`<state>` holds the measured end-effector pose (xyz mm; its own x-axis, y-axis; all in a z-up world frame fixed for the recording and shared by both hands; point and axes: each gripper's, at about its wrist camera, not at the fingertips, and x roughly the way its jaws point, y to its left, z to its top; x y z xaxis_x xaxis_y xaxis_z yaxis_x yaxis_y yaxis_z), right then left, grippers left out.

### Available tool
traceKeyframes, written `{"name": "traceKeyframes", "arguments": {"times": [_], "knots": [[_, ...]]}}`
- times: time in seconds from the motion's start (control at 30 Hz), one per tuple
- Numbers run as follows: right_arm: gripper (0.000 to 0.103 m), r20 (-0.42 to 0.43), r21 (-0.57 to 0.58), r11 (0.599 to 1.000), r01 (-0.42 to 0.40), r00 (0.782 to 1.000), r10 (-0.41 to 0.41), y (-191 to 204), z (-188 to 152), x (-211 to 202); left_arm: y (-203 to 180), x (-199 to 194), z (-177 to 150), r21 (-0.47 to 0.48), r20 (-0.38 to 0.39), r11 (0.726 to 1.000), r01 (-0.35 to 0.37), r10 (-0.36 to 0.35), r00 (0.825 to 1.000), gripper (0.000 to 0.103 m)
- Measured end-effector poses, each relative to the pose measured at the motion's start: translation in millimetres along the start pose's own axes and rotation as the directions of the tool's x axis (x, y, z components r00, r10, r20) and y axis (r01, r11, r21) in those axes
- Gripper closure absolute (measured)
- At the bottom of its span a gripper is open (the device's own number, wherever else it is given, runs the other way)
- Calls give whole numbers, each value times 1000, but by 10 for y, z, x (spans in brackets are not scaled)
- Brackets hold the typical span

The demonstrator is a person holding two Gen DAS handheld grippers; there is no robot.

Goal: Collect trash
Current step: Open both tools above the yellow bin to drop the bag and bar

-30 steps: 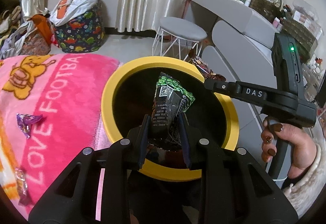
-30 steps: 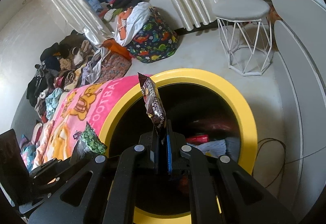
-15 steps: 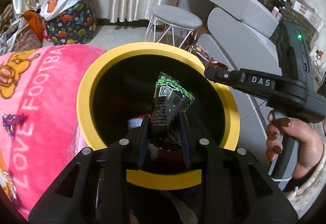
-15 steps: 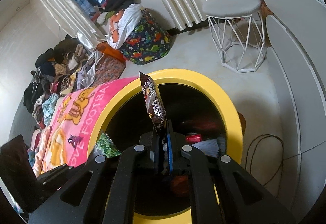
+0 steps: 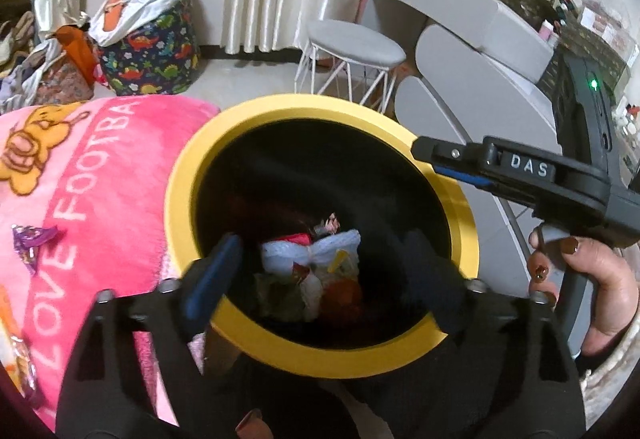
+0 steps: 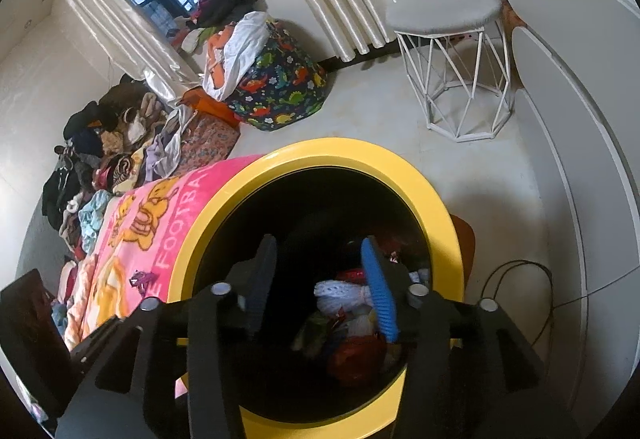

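Observation:
A yellow-rimmed black bin (image 5: 180, 199) stands beside the pink blanket (image 5: 80, 175) and holds a pile of wrappers and a white packet (image 5: 308, 259) at its bottom. My left gripper (image 5: 320, 275) hangs over the bin mouth, its jaws opening wide with nothing between them. My right gripper (image 6: 320, 279) also hangs over the bin (image 6: 440, 207), jaws opening and empty, above the trash pile (image 6: 348, 295). In the left wrist view the right gripper (image 5: 424, 155) reaches over the rim, held by a hand (image 5: 580, 271). A purple wrapper (image 5: 30, 241) lies on the blanket, also seen as a purple wrapper (image 6: 140, 279).
Another wrapper (image 5: 18, 359) lies at the blanket's lower left. Behind the bin stand a grey stool (image 5: 352, 47), a dinosaur-print bag (image 5: 148, 51) and a grey dressing table (image 5: 480, 51). Clothes (image 6: 100, 159) pile along the wall. A cable (image 6: 520, 299) loops on the floor.
Both grippers have opened. The green-and-black packet has left the left jaws and the brown packet the right jaws; neither is held now.

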<state>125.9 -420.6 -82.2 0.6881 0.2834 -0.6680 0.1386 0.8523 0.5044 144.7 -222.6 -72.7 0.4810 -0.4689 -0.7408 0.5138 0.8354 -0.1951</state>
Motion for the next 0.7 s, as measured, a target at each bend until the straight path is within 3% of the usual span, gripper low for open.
{"name": "traceKeyframes", "arguments": {"times": [0.1, 0.23, 0.7], "knots": [[53, 7, -19, 1000, -1, 1000, 1, 51, -5, -18, 49, -91, 16, -13, 35, 1000, -23, 23, 999, 12], [41, 28, -49, 999, -5, 1000, 6, 154, -11, -57, 116, -229, 29, -27, 77, 998, -58, 60, 995, 11], [39, 35, -225, 972, -71, 996, 81, 802, -51, -69, 521, -663, -39, -110, 162, 986, -129, 146, 976, 11]]}}
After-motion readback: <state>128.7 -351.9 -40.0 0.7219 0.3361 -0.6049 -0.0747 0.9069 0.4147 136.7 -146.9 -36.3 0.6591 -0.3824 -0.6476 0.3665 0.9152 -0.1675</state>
